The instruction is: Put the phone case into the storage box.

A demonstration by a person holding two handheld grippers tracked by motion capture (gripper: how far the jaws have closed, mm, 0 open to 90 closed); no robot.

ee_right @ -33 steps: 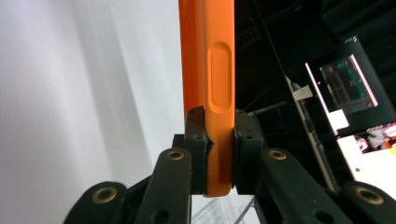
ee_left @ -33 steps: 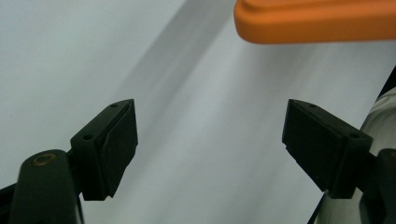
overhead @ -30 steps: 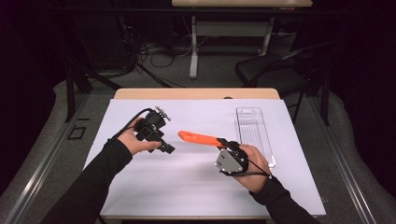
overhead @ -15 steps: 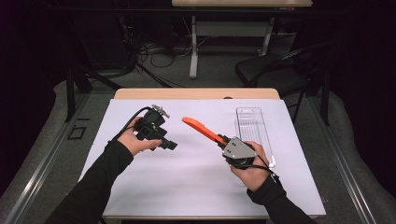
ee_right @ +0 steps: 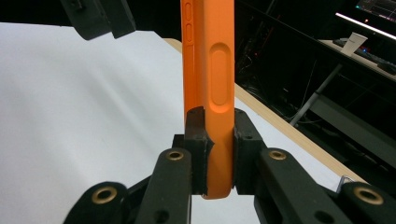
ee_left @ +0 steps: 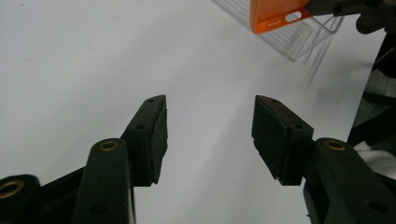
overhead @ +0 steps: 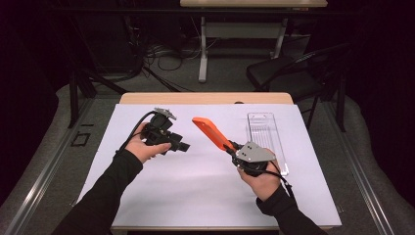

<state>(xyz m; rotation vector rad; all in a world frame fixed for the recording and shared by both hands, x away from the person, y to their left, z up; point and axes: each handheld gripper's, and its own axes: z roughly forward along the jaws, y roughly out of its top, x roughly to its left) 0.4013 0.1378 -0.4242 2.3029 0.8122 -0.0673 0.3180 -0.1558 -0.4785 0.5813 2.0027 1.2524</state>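
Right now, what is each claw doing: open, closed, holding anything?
Left claw: open, nothing between its jaws, which have just been closing.
Right claw: shut on the orange phone case, held above the table.

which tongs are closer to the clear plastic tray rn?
Right. The right tongs, shut on the orange phone case, sit just beside the clear plastic tray at its left edge. The left tongs, jaws just closing with nothing between them, hang farther left across the white sheet.

Bare white desk [overhead: 195,186] between both grippers; clear tray [overhead: 266,139] and raised orange case [overhead: 211,132] at right.
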